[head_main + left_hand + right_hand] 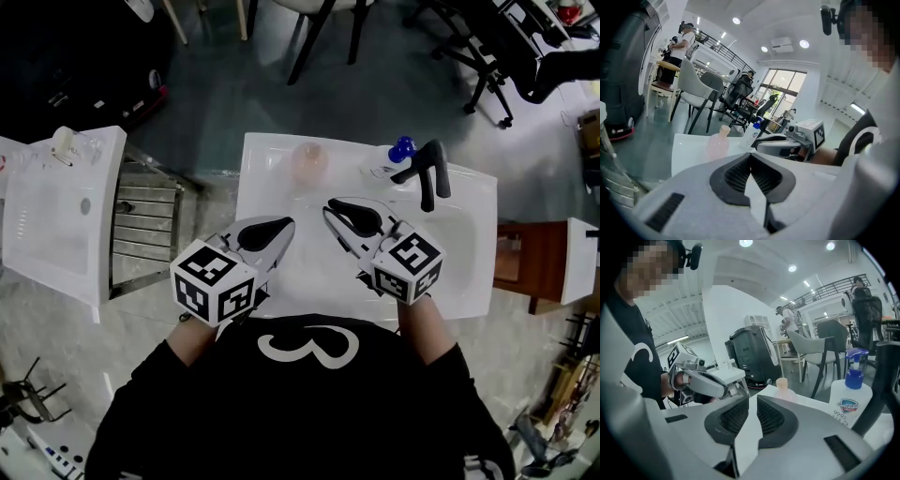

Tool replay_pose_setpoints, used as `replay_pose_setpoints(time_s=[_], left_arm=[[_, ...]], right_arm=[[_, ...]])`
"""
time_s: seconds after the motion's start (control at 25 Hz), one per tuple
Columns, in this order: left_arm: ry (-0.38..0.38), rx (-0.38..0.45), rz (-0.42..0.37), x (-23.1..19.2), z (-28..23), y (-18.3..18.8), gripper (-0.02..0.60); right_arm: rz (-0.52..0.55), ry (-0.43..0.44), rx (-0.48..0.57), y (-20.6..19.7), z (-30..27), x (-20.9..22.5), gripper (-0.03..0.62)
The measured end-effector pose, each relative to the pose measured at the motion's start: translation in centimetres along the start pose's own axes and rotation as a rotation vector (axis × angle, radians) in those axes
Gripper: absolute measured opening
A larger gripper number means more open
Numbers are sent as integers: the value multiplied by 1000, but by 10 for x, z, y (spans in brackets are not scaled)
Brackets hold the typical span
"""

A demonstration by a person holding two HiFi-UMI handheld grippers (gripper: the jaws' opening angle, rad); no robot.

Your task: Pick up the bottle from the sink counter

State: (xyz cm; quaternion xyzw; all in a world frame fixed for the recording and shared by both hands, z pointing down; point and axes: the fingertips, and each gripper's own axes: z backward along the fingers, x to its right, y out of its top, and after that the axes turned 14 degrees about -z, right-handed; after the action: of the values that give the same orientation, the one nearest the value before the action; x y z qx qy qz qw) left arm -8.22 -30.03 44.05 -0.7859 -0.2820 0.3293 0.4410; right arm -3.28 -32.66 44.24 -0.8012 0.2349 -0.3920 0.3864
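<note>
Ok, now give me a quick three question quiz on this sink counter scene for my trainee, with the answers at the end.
1. Multiple choice: what colour is the top of the pump bottle? A red, B blue, C green.
2. True or false: in the head view, the pink bottle stands to the left of the black faucet.
3. Short answer: is the left gripper or the right gripper holding a bottle?

Key: 1 B. 2 True. 3 No, both grippers have their fingers shut on nothing, and both bottles stand untouched at the back of the counter.
</note>
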Motion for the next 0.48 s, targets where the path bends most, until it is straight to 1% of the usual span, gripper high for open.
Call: replay_pose_setpoints(time_s=[0.08,0.2,0.24,0.32,0.48], left_arm=[[6,1,11,-3,0,-2,15],[24,7,24,-10,1,-5,15],[31,10,28,-12,2,-6,14],[44,14,38,-17,1,-7,15],[47,8,64,-21,-2,-12,15]], right_arm=[[18,3,-1,1,-6,0,17],[15,-3,17,6,-14,5,21],[9,-3,21,7,-16,8,33],[1,0,22,9,-21,14,96],[-13,-5,51,15,-32,25,115]])
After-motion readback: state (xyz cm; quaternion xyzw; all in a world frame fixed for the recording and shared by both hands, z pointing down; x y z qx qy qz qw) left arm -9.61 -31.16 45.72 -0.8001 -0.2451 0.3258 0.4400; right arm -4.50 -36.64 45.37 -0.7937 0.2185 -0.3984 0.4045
